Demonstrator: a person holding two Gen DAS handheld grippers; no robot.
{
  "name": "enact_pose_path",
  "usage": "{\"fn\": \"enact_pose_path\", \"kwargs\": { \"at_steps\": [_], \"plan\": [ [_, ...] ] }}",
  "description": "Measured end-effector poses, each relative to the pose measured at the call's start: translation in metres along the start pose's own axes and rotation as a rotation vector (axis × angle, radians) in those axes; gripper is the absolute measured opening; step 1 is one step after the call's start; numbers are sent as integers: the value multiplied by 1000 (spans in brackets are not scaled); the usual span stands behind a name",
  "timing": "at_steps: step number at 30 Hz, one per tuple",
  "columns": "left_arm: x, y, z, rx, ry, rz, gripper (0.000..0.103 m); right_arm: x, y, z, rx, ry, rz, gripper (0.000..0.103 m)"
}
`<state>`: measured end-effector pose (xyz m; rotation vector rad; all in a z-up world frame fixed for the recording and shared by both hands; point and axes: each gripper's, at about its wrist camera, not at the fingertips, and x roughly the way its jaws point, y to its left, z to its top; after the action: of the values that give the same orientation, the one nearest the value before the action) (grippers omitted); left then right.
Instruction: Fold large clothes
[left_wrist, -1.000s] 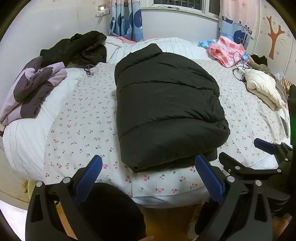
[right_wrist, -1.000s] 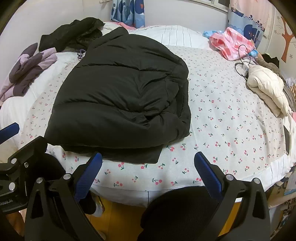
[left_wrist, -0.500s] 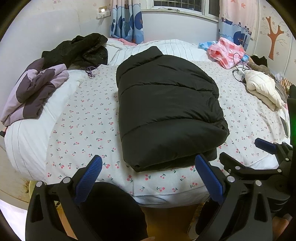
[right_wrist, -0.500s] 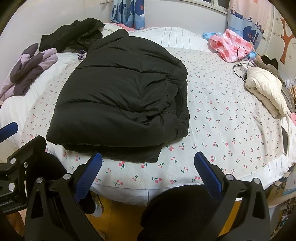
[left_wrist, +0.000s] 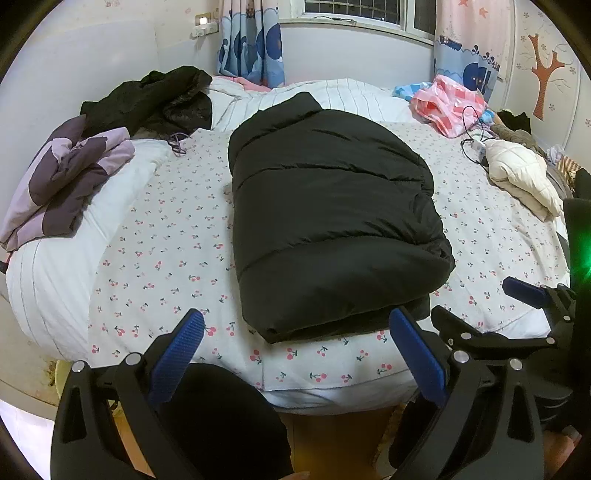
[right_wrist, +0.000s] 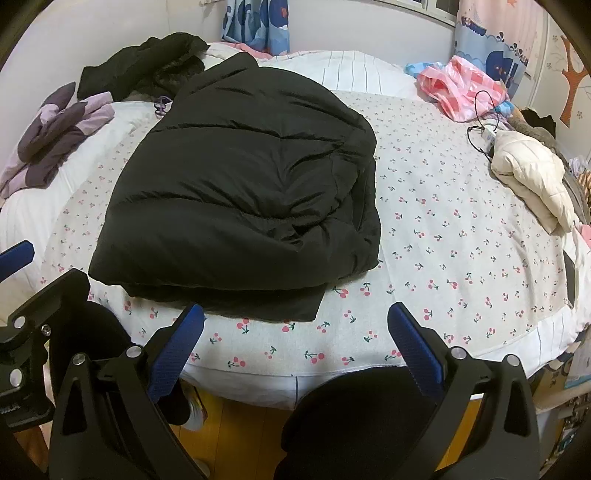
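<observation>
Hovering at the bottom of its own view, the left claw (left_wrist: 295, 332) is released, its blue pads (left_wrist: 176, 360) spread wide with nothing between them. The right claw (right_wrist: 293, 328) is likewise released at the bottom of its frame, holding nothing; its tip also shows at the lower right of the left view, beside the left claw.

Just beyond both claws, in the centre of each frame, lies the black coat (left_wrist: 332, 225), folded into a thick oblong on the cherry-print sheet (left_wrist: 166, 251). Its near hem sits close to the bed's front edge, and a lower layer sticks out under the top fold at that edge. Neither claw touches it.

Further out, at the left of the frame, a purple garment (left_wrist: 62, 181) rests bunched on the white bedding. Behind it, upper left, a second dark jacket (left_wrist: 155, 99) lies in a loose heap, with a thin purple cord (left_wrist: 178, 142) just beside it. At the upper right a pink plastic bag (left_wrist: 448, 105) lies on the bed; what is in it cannot be made out. A black cable (left_wrist: 472, 136) runs near it. At the right edge a cream jacket (left_wrist: 521, 173) lies folded. Blue curtains (left_wrist: 253, 40) hang at the top, beside the window.
</observation>
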<state>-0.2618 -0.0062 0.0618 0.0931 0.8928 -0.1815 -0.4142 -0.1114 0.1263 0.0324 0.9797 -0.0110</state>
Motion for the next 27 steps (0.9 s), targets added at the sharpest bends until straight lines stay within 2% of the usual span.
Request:
{"fn": "enact_pose_path", "kwargs": {
  "at_steps": [27],
  "plan": [
    [12,-8,1,26,6,6,96,15,-4,-1,-27,11,-31,96]
  ]
}}
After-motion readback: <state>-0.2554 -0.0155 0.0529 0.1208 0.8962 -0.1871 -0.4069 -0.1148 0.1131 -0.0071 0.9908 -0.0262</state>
